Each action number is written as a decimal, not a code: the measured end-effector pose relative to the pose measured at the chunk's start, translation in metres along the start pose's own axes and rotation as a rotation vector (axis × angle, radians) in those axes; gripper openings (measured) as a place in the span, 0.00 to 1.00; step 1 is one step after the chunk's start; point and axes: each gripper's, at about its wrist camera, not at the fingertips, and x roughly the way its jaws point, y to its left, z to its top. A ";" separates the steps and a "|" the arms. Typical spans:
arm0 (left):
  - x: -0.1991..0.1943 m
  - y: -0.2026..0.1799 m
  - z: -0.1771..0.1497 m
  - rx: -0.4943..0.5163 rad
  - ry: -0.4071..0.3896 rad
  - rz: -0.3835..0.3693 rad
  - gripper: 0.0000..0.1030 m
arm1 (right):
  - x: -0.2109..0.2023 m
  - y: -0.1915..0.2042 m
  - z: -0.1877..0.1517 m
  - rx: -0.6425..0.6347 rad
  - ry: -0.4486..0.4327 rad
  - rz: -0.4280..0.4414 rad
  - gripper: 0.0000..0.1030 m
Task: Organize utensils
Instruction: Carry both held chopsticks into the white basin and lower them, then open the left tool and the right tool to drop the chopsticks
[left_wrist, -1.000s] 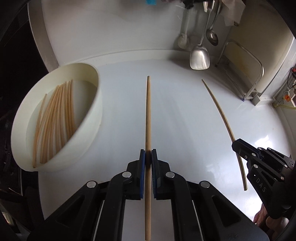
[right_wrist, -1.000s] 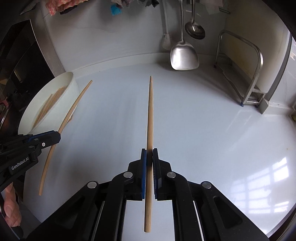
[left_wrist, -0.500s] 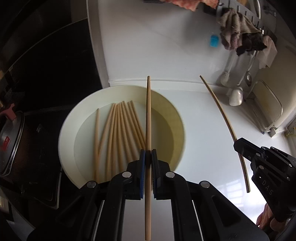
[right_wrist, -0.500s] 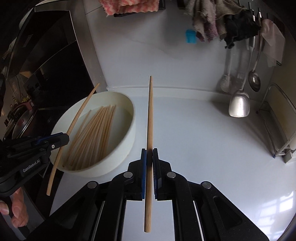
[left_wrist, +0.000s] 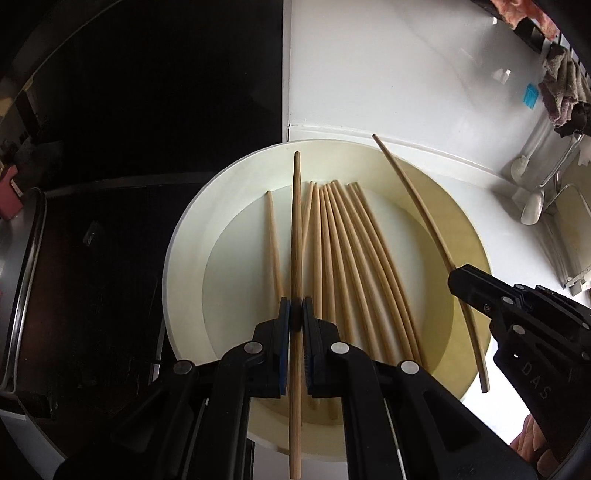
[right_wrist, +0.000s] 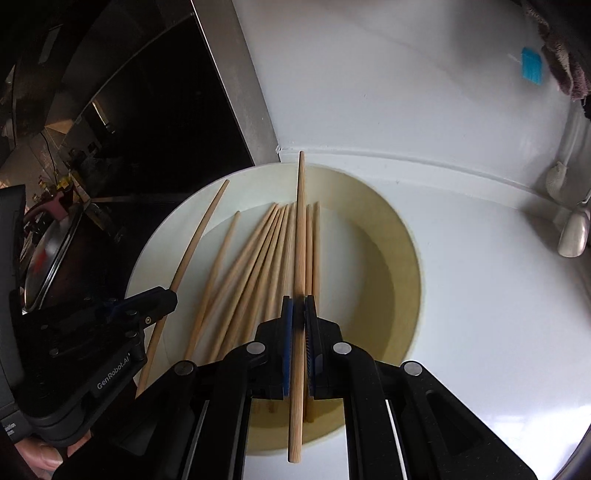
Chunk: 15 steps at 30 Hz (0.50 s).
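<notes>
Both grippers are hanging over the round, cream-white plastic basin at this moment, each one carrying its own stick. The left black two-finger gripper is pinching a long, light wooden chopstick between its blue-padded jaws, which are pressed tight against the shaft; the stick is pointing straight toward the far rim, with its near end jutting back past the jaws. On the right, the right black two-finger gripper is doing just the same, its jaws clamping a second light wooden chopstick that is reaching across the basin toward the far wall.

Down on the basin floor, a fanned bundle of loose wooden chopsticks is lying, far tips close together, near ends spreading out. From the left wrist view they are sitting between the two held sticks, with a single one lying left of the left-hand stick.

The basin is resting on a glossy white countertop, tight against the far left corner, just beside a dark glass panel. A white ladle head is hanging at the far right.
</notes>
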 end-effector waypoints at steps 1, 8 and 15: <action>0.004 0.003 0.002 -0.005 0.011 -0.007 0.07 | 0.007 0.002 0.002 0.004 0.015 -0.003 0.06; 0.026 0.009 0.011 -0.006 0.036 -0.010 0.07 | 0.044 0.008 0.013 0.033 0.101 -0.024 0.06; 0.036 0.009 0.020 0.000 0.045 -0.015 0.07 | 0.048 0.002 0.005 0.049 0.127 -0.046 0.06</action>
